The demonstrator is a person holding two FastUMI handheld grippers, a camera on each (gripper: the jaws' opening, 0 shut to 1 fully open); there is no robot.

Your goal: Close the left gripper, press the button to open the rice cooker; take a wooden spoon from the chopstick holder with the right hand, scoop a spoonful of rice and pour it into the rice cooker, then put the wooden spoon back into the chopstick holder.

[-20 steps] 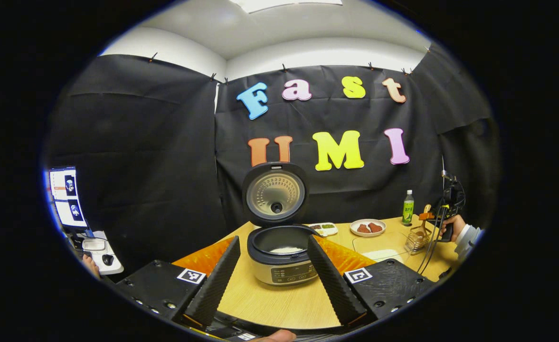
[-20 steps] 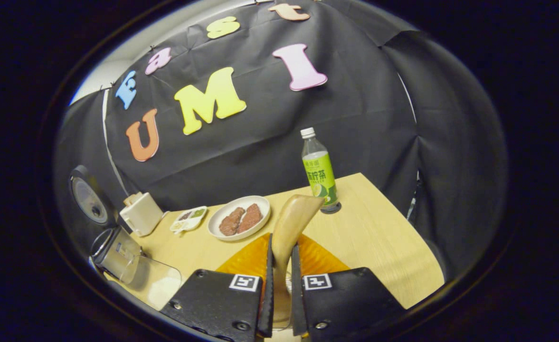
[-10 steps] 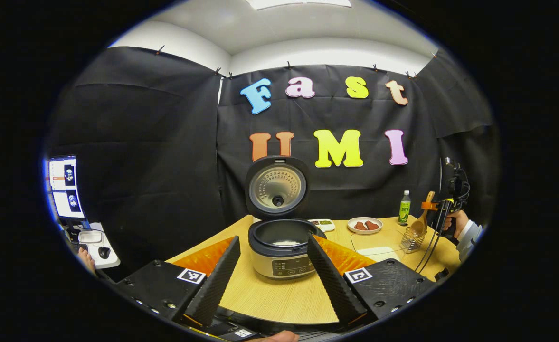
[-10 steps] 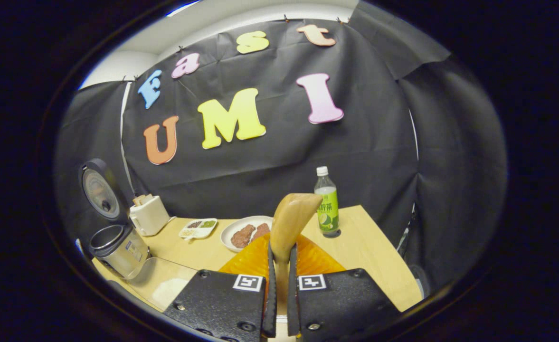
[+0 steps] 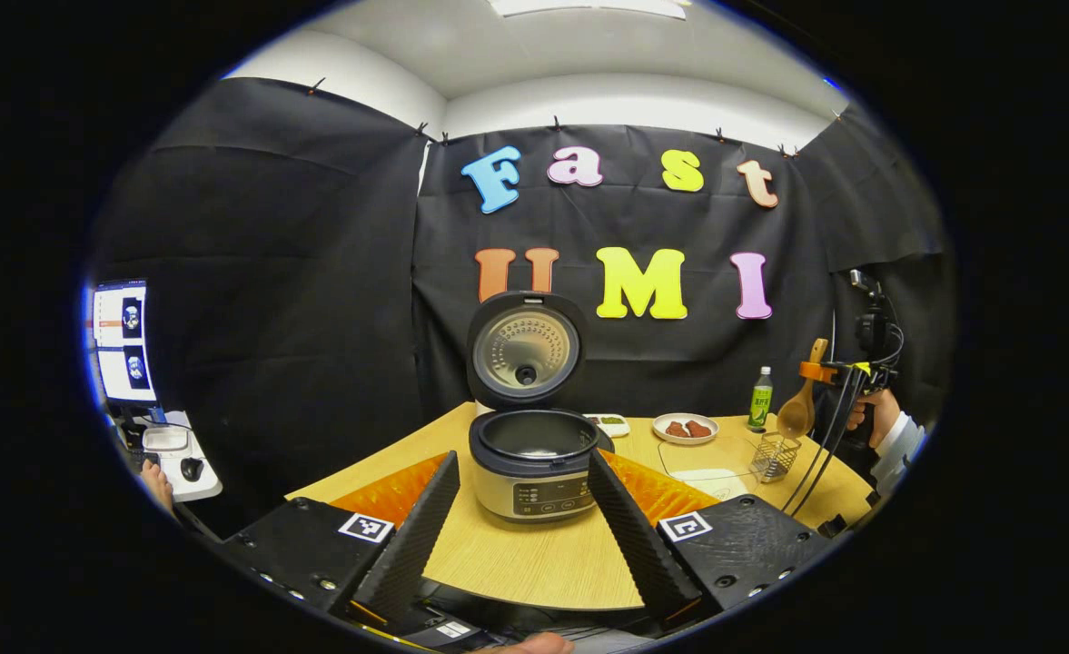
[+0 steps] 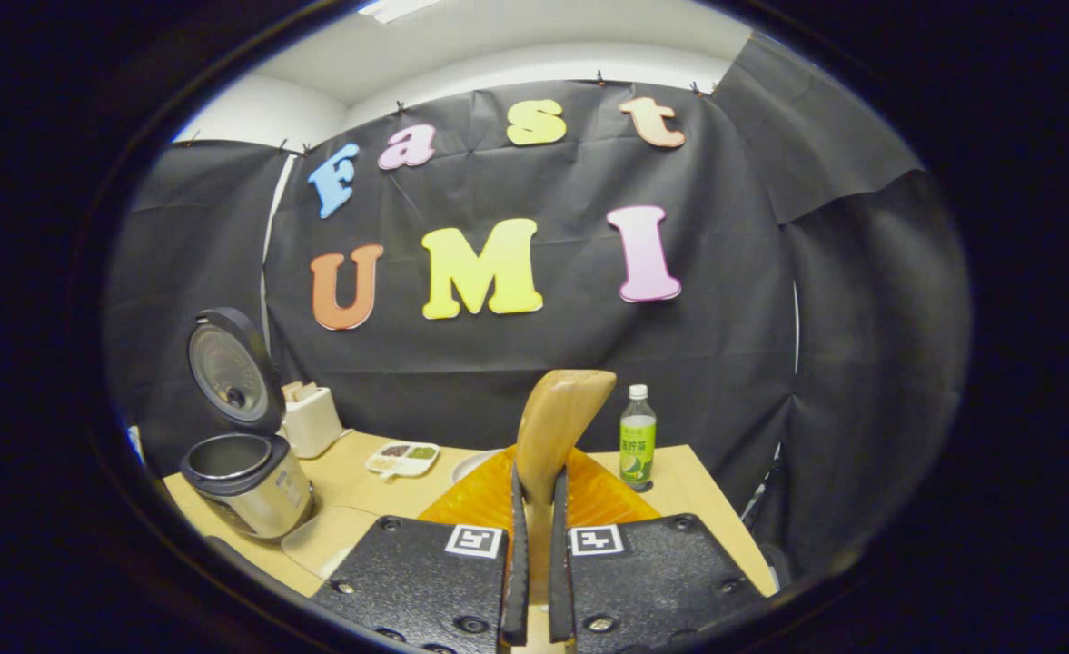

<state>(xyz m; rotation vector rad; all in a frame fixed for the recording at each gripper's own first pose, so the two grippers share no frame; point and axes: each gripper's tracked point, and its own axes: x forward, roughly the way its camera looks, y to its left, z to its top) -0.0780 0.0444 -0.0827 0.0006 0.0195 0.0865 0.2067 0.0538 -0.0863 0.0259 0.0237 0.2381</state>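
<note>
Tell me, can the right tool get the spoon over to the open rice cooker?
Probably yes. The right tool grips the wooden spoon, lifted clear of the holder; the rice cooker stands open, with bare table between.

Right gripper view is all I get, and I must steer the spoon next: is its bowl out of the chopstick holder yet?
Observer: In the left gripper view, the bowl of the wooden spoon hangs just above the rim of the chopstick holder, gripped by the right hand-held gripper.
Operator: Is the left hand-held gripper blocking the rice cooker?
Observer: No. The left hand-held gripper is open and sits back from the rice cooker.
Operator: Where is the rice?
Observer: A clear tray holding a white heap lies on the table between cooker and holder.
</note>
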